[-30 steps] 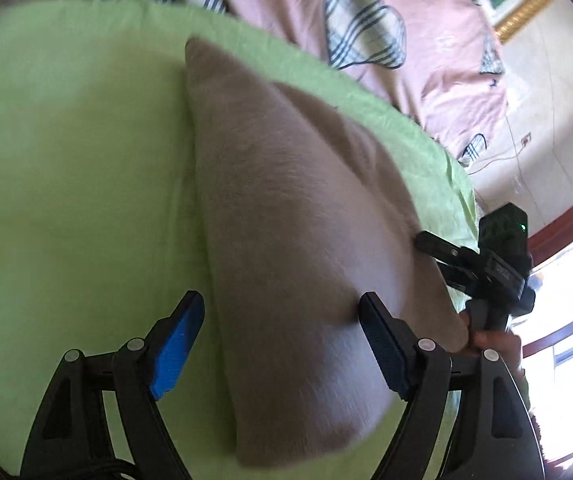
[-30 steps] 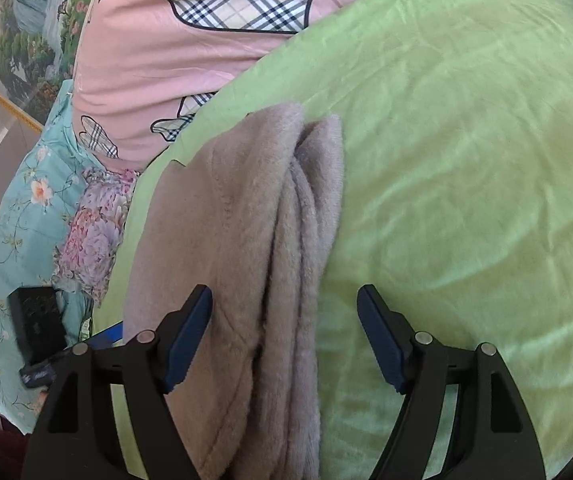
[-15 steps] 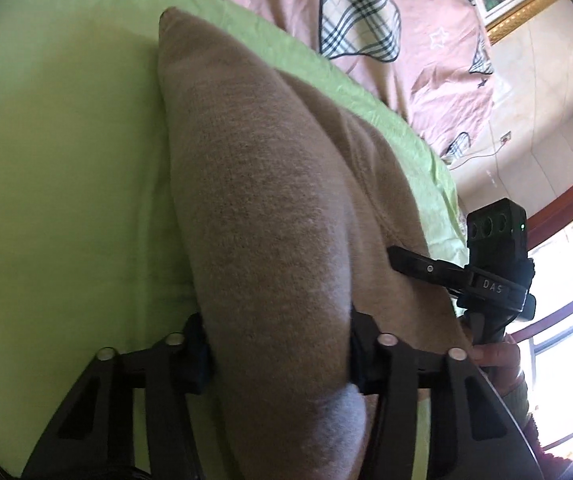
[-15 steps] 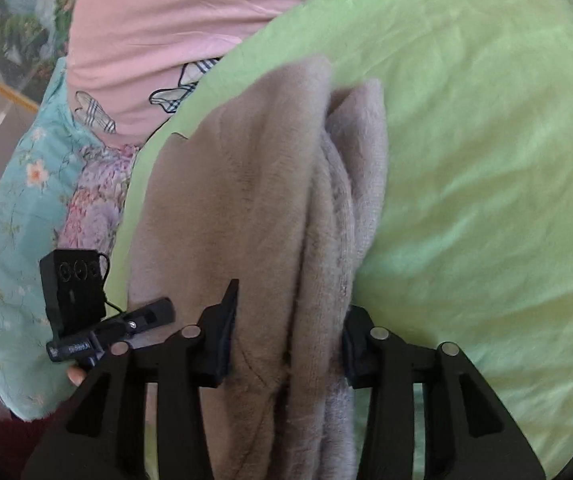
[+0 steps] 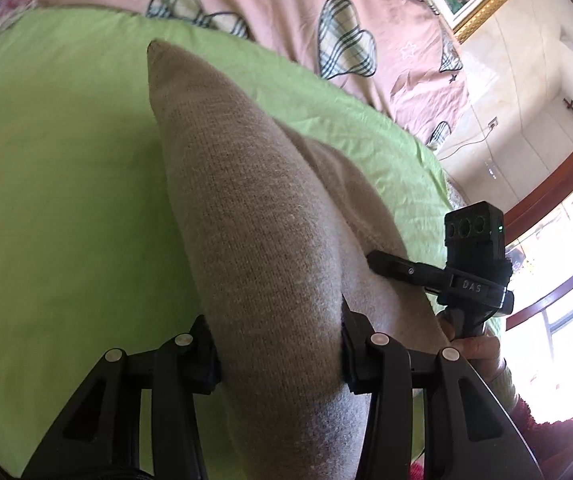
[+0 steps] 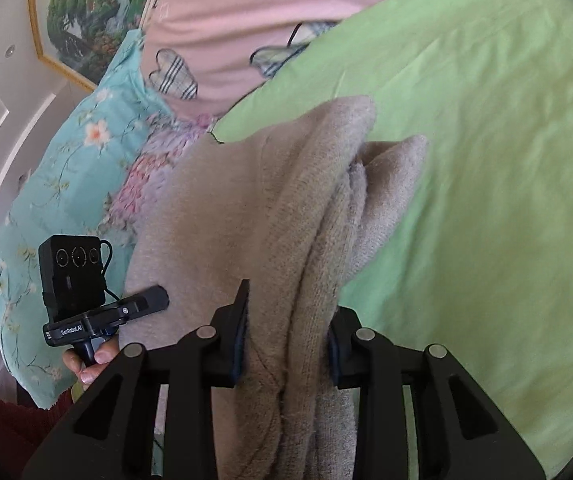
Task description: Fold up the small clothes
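Note:
A beige knitted garment [image 5: 254,216] lies folded lengthwise on a green sheet [image 5: 54,184], its near end raised. My left gripper [image 5: 278,344] is shut on one near corner of it. My right gripper [image 6: 286,344] is shut on the other near corner, where several fleecy layers [image 6: 298,220] bunch together. The far end of the garment [image 6: 398,160] still rests on the sheet. Each gripper shows in the other's view: the right one [image 5: 470,272] at the garment's right edge, the left one [image 6: 86,308] at its left edge.
A pink quilt with plaid hearts [image 5: 346,44] lies beyond the green sheet [image 6: 486,160]. A teal floral pillow [image 6: 70,184] sits at the left in the right wrist view. A framed picture [image 6: 86,20] hangs on the wall, and a window [image 5: 558,280] is at the right.
Both grippers went from open around the garment's near end to shut on it. They have since lifted that end, and the views have tilted up toward the quilt and wall.

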